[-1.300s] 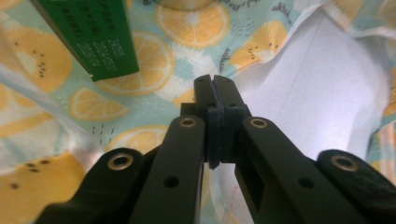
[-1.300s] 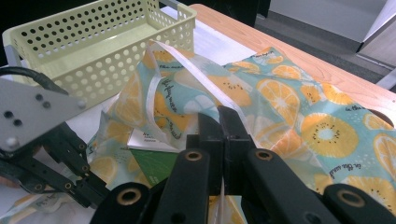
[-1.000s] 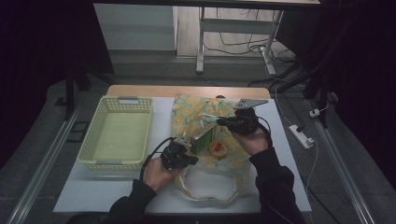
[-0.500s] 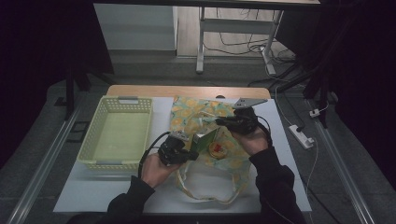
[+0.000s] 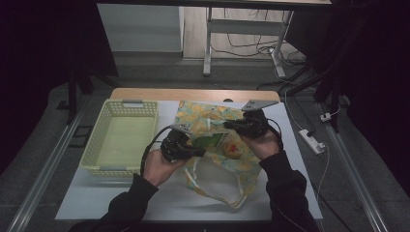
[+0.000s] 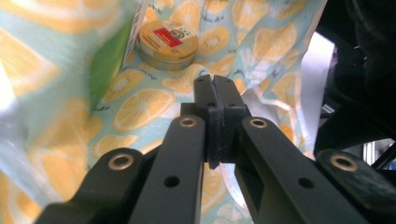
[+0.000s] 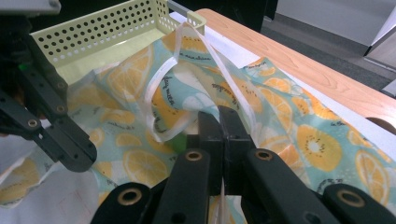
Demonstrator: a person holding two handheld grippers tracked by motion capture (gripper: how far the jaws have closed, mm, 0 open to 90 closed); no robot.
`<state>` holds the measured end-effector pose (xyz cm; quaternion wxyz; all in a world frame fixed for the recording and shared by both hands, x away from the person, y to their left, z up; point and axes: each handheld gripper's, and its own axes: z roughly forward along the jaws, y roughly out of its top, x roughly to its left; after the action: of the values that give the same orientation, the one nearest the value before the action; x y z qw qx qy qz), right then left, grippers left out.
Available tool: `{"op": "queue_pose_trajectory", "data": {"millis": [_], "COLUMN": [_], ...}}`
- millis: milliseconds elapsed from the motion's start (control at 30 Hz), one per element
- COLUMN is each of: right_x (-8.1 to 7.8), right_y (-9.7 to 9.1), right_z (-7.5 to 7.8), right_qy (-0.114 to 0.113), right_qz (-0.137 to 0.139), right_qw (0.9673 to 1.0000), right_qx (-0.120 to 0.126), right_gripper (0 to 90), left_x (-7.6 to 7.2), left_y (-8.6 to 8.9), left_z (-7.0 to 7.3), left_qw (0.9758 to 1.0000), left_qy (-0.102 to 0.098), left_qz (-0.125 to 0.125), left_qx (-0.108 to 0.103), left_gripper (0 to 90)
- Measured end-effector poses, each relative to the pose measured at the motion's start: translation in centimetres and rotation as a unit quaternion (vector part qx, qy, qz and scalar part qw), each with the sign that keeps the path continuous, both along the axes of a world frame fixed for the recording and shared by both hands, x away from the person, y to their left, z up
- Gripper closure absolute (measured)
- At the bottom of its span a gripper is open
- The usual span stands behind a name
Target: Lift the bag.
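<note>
Holding a lemon-print cloth bag [image 5: 212, 140] open on the table [image 5: 290, 125], the person works with both grippers at the bag's mouth. The left gripper [image 5: 196, 152] sits at the near left edge of the opening, its fingers [image 6: 217, 100] pressed together; in the left gripper view a fold of the bag's fabric seems to lie at their tips, though a firm pinch cannot be confirmed. The right gripper [image 5: 229, 124] is on the far right side of the mouth, its fingers [image 7: 219, 130] also closed, with a white strap of the bag [image 7: 223, 200] running down between them, so it appears to hold the bag by that strap.

Inside the opened bag lie one round yellow tin [image 6: 169, 43] with a red label and one green box [image 5: 209, 141], standing on edge just left of the tin. One pale yellow-green perforated basket [image 5: 121, 140] sits to the left of the bag, with nothing in it.

My reading is that the step in hand is spreading the mouth so the contents can be reached. The next move would call for one gripper to let go of the fabric, open, and reach in for the tin or box while the other keeps the mouth lifted; the basket looks like the likely destination.

Counted: one bag, one tin, one box, one basket, two grippers.
</note>
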<state>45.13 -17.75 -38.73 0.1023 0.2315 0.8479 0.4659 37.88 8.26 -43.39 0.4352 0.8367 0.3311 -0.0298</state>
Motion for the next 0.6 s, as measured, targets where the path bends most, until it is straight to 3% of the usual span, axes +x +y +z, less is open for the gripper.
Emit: {"op": "queue_pose_trajectory", "data": {"millis": [600], "right_x": [-0.1], "right_y": [0.1], "right_z": [1.9], "right_qy": [-0.006], "right_qz": [0.010], "right_qw": [0.9999], "right_qx": [0.001], "right_gripper": [89.7], "left_x": [2.1], "left_y": [1.3], "left_z": [3.9], "left_qw": [0.9994], "left_qy": [0.003], "left_qz": [0.003], "left_qx": [-0.035], "left_gripper": [89.7]}}
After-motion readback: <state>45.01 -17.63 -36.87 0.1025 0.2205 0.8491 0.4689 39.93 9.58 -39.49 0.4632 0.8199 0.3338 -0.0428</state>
